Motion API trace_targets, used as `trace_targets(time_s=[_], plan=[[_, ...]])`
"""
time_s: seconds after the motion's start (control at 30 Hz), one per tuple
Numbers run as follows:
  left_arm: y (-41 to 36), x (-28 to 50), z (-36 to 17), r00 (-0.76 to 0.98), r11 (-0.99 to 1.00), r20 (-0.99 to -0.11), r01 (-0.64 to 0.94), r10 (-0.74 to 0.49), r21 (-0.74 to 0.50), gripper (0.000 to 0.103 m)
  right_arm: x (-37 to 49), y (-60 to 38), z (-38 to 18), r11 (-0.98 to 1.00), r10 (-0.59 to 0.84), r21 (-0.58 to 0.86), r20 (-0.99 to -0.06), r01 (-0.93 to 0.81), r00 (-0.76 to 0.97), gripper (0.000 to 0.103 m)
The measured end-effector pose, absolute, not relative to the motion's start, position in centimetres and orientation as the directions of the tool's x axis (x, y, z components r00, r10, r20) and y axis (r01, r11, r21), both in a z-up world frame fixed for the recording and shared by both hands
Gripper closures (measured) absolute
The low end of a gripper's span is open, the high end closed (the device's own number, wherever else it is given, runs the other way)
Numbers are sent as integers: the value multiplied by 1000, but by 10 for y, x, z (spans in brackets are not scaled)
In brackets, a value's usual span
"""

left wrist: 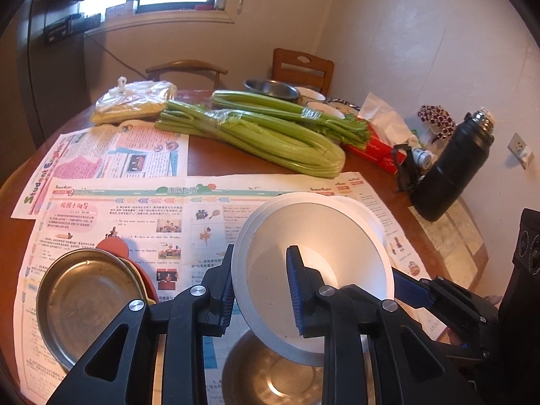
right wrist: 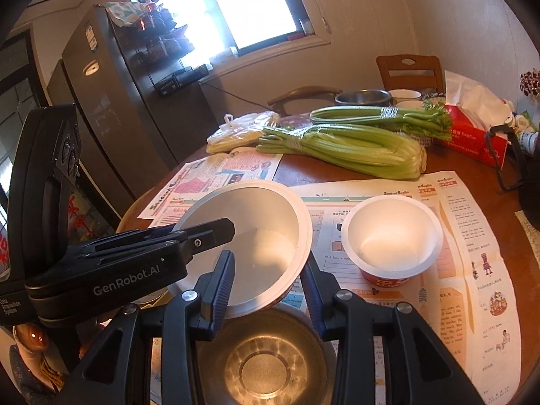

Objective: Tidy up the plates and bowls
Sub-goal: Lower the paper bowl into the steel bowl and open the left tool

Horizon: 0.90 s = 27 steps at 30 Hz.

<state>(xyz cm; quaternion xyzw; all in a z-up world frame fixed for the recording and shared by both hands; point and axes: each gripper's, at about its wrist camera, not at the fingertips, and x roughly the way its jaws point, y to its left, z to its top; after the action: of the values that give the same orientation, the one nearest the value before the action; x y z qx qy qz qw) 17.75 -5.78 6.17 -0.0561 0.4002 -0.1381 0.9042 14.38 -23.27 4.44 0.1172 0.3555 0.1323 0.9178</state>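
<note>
A large white paper bowl (left wrist: 320, 246) (right wrist: 266, 236) hangs tilted above a steel bowl (left wrist: 270, 374) (right wrist: 266, 368) at the table's near edge. My left gripper (left wrist: 261, 249) is shut on its left wall, one finger inside and one outside. My right gripper (right wrist: 270, 256) is shut on the rim on the opposite side. Each gripper shows in the other's view: the right gripper (left wrist: 415, 283), the left gripper (right wrist: 216, 229). A smaller white bowl (right wrist: 391, 236) with a red outside stands on the newspaper (right wrist: 455, 270) to the right. A steel plate (left wrist: 87, 300) tops a short stack of plates at the left.
Two celery bunches (left wrist: 270, 135), a plastic bag of food (left wrist: 135, 101), a red tissue box (right wrist: 472, 135) and a black flask (left wrist: 452, 168) lie further back. A steel bowl (left wrist: 270, 89) and white bowls (left wrist: 310, 96) sit at the far edge by two chairs. A fridge (right wrist: 111, 101) stands left.
</note>
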Motion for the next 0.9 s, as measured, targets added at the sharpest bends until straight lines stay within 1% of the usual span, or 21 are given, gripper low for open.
trace_targets(time_s=[0.23,0.47,0.9], plan=[[-65,156,67,657,955,-693,217,-297,-203,75,123,-237,50,936,329,309,-604,-167,726,63],[-68,141,62,658,954,-691,215,-298,-207,75,109,-239,48,939,326,298,-607,-172,725,63],[-67,126,46,640,957,-710,198,-292,-214,74,92,-234,43,938,336,285,-620,-196,709,63]])
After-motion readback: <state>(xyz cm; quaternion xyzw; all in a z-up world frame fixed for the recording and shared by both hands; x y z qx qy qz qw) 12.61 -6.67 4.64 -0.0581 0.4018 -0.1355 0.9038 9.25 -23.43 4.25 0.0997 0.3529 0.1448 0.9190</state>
